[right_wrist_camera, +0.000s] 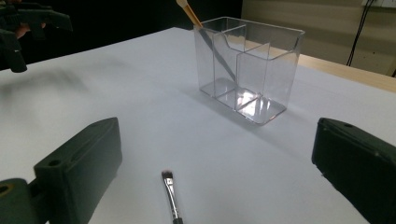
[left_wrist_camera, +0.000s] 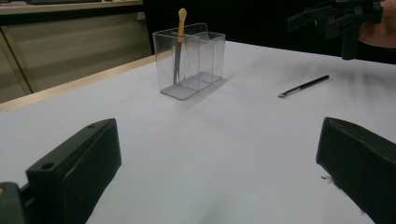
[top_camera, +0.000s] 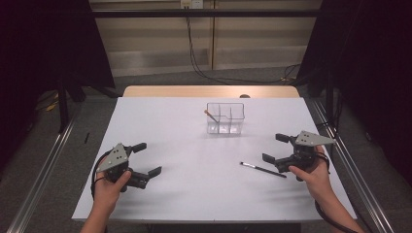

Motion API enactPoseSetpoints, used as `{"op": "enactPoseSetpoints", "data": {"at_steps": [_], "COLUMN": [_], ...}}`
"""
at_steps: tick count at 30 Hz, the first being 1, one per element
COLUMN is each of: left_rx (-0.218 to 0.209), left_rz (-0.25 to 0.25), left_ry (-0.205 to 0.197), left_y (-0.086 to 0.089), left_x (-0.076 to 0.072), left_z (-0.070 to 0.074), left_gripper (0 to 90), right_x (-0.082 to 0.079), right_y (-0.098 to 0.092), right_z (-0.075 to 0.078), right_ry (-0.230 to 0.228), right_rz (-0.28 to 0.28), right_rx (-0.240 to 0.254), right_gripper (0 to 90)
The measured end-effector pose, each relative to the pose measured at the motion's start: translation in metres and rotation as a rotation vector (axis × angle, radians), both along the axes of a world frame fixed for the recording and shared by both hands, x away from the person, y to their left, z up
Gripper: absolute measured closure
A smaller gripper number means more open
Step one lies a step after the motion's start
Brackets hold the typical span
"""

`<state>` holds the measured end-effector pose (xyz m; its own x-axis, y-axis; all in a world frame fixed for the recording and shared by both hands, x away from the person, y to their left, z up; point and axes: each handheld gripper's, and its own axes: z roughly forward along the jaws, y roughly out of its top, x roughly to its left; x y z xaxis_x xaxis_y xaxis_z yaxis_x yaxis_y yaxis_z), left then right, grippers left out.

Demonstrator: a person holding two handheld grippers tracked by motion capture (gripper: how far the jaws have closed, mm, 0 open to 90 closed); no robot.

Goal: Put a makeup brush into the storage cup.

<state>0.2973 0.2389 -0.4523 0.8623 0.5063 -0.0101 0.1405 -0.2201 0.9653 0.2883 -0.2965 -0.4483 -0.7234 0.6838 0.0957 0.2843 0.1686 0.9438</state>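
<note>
White rectangular tabletop (top_camera: 194,194); clear plastic three-compartment organiser (top_camera: 225,118) near far edge, holding a slanted orange-tipped brush (top_camera: 211,116); left gripper (top_camera: 144,159) near left edge, jaws apart; right gripper (top_camera: 275,148) near right edge, jaws apart; thin black makeup brush (top_camera: 263,169) lying flat just beside it.

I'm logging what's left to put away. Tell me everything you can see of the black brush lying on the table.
The black brush is slim, with a dark handle, a shiny metal collar and a small dark bristle tip. It lies flat on the white table, apart from the clear organizer, bristle end pointing away from the right gripper. Nothing holds it; that gripper's open jaws sit just beside its handle end.
</note>
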Motion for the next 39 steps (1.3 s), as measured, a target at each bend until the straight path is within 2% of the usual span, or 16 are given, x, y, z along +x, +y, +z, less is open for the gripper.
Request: {"op": "enactPoseSetpoints", "data": {"at_steps": [15, 23, 29, 39], "left_rx": [0.0, 0.005, 0.005, 0.006], "left_rz": [0.004, 0.001, 0.002, 0.006], "left_ry": [0.003, 0.004, 0.004, 0.0], "left_y": [0.001, 0.0, 0.001, 0.002], "left_x": [0.0, -0.001, -0.002, -0.003], "left_z": [0.0, -0.001, -0.001, 0.001], "left_gripper": [0.0, 0.0, 0.0, 0.0], "right_x": [0.002, 0.003, 0.002, -0.012], "right_y": [-0.001, -0.001, -0.003, -0.014], "right_z": [-0.002, -0.003, -0.004, -0.004], "right_ry": [0.078, 0.105, 0.108, 0.088], "right_rz": [0.022, 0.03, 0.033, 0.014], "right_rx": [-0.065, -0.085, -0.091, -0.065], "right_gripper": [2.2, 2.4, 2.5, 2.4]}}
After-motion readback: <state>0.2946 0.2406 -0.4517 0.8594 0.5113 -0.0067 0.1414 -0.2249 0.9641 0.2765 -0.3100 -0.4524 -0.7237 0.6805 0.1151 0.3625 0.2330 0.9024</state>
